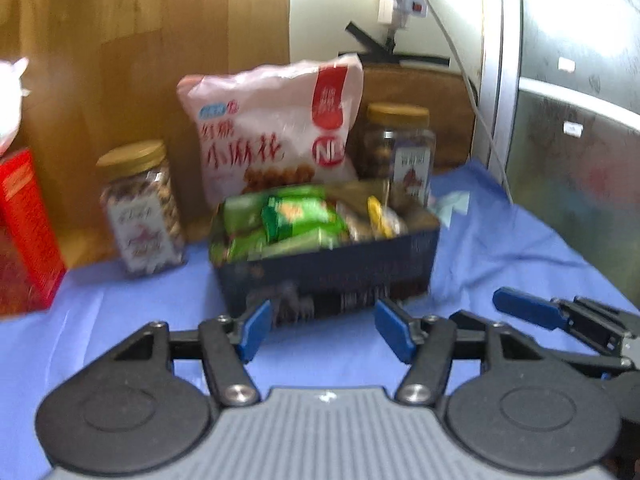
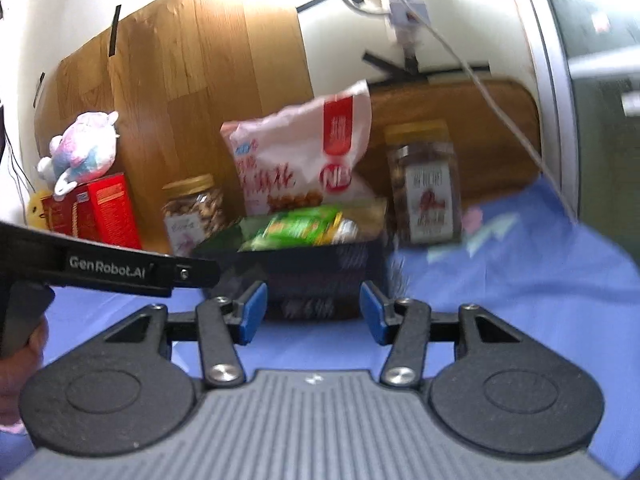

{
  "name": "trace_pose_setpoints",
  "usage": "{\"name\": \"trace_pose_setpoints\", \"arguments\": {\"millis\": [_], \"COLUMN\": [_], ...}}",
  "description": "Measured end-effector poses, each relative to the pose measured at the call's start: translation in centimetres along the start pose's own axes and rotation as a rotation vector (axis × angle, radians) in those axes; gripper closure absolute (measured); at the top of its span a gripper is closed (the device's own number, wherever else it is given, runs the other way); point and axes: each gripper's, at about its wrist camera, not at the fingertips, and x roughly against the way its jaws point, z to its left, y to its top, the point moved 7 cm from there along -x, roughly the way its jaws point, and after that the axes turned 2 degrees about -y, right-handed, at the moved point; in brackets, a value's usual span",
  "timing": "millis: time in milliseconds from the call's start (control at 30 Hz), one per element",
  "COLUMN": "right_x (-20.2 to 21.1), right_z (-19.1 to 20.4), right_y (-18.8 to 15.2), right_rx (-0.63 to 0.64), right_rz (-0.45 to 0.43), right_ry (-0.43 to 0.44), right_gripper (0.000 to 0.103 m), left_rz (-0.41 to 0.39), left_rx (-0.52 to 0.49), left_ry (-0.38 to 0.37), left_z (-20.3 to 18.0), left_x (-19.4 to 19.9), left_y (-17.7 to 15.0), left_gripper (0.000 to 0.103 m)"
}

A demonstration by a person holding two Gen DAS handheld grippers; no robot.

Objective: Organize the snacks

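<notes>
A dark blue box [image 1: 328, 268] filled with green and yellow snack packets [image 1: 300, 220] sits on the blue cloth, just ahead of both grippers; it also shows in the right wrist view [image 2: 316, 268]. Behind it leans a pink snack bag [image 1: 276, 128] [image 2: 304, 152]. A gold-lidded nut jar [image 1: 140, 208] [image 2: 194, 212] stands to the left and another jar [image 1: 400, 148] [image 2: 426, 184] to the right. My left gripper [image 1: 326, 330] is open and empty. My right gripper [image 2: 314, 312] is open and empty; its blue fingertip [image 1: 524, 308] shows in the left wrist view.
A red carton [image 1: 24, 236] [image 2: 96, 212] stands at the left with a plush toy [image 2: 82, 152] on it. A wooden board [image 1: 152, 60] leans against the wall behind. A metal appliance [image 1: 572, 120] stands at the right, with a white cable [image 1: 472, 96] hanging down. Blue cloth [image 1: 500, 240] covers the table.
</notes>
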Motion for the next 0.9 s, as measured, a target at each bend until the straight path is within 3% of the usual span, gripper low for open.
{"name": "trace_pose_setpoints", "arguments": {"millis": [133,233,300,500,700,900], "right_x": [1.8,3.3,4.6,7.9,9.9,10.1], "right_z": [1.3,2.5,3.2,4.6,5.1,5.5], "right_y": [-1.9,-2.8,-2.9,-3.2,-3.7,-4.0], "right_rx": [-0.041,-0.029,-0.017,-0.004,-0.004,0.006], "right_rz": [0.06,0.069,0.057,0.021,0.001,0.005], "right_ry": [0.019,0.021,0.025,0.015,0.023,0.032], "right_gripper": [0.042,0.04,0.039,0.035,0.019,0.017], "left_rz": [0.023,0.008,-0.009,-0.024,-0.05,-0.07], "left_rx": [0.046,0.054,0.06,0.089,0.064,0.07], "left_ry": [0.008,0.039,0.063,0.108,0.173,0.219], "left_z": [-0.1,0.1,0.2,0.0,-0.4,-0.2], "left_x": [2.4,4.1,5.5,8.5,10.5,11.4], "left_y": [-2.4,-3.5,-4.1,-6.0,-6.5,-6.4], "left_gripper": [0.036,0.02,0.002,0.0,0.0,0.0]}}
